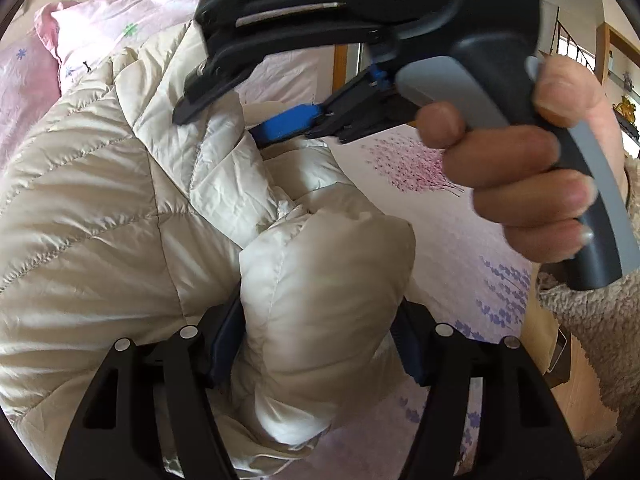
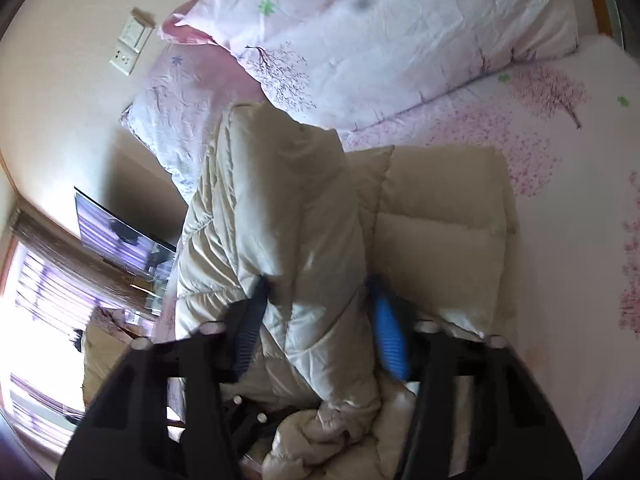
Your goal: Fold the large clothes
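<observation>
Two grippers, both on one cream quilted down jacket point(image 1: 100, 208) lying on the bed.

Left wrist view: the left gripper point(image 1: 320, 344) has its fingers pinching a thick puffed roll of the jacket; the fabric fills the gap between the dark blue pads point(image 1: 228, 344) and bulges out forward past them. The rest of the jacket spreads away to the left, over the pink floral bedsheet point(image 1: 448, 216). Above, the right gripper point(image 1: 240, 120) reaches in from the upper right, held by a bare hand point(image 1: 520, 168) on the grey-and-black handle. Its black finger lies on top of a jacket fold, its blue finger under it, so the fold sits between them. A pink pillow point(image 1: 80, 36) lies beyond.

Right wrist view: the right gripper point(image 2: 320, 320) holds a bunched ridge of jacket point(image 2: 280, 208) between its fingers, closed down onto it; cloth is heaped in front of and below them. A flat folded part lies to the right on the sheet point(image 2: 560, 240). Quilt point(image 2: 380, 32) behind; wall switch plates point(image 2: 130, 42) at upper left.
</observation>
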Tool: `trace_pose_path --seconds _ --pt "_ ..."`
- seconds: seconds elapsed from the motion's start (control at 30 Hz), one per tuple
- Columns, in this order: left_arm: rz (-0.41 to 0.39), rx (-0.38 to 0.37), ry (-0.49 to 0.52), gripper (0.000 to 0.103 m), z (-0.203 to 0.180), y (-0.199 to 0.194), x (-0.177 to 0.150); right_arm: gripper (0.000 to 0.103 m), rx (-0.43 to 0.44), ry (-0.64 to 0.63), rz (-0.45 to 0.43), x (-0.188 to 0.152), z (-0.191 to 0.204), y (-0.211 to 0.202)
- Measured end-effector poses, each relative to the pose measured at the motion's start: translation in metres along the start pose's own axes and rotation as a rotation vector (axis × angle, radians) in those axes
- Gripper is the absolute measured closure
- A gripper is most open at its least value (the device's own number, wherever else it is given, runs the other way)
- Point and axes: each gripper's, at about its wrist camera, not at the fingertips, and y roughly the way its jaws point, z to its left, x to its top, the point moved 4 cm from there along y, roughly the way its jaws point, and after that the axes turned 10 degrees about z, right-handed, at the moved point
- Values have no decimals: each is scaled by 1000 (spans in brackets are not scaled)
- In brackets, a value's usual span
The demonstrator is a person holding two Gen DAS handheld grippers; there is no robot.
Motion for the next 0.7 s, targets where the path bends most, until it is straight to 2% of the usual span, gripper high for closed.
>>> trace_pose_path --seconds 0.03,0.07,0.1,0.17,0.27,0.3,0.37,0.47,0.57,0.63,0.7 --pt "-2 3 2 38 -7 3 3 88 11 3 6 0 -2 2" --pt "-3 3 -2 38 -6 2 3 92 2 5 3 -1 -5 2" --pt "-2 -4 -7 38 -5 -1 2 93 -11 3 0 -4 -8 1" --pt "16 -70 -43 38 3 -19 0 94 -19 -4 -3 -4 -9 1" --pt "5 -215 -107 38 22 -61 0 94 -17 0 -12 -6 -12 -2" --pt "-10 -232 -118 37 29 -73 0 94 -13 4 -13 -5 -13 -2" --pt "-80 -183 -151 32 58 -105 4 94 -5 13 -14 -6 -16 -3" --pt "-130 -14 -200 28 102 -122 10 94 -8 16 -16 -5 -16 -2" --pt "-96 113 -261 28 141 -115 12 94 -20 2 -28 -6 -11 -5" --pt "-66 162 -272 28 153 -106 10 95 -26 -7 -41 -7 -9 -9" --pt "-38 161 -274 28 156 -98 2 95 -33 -12 -55 -9 -8 -16"
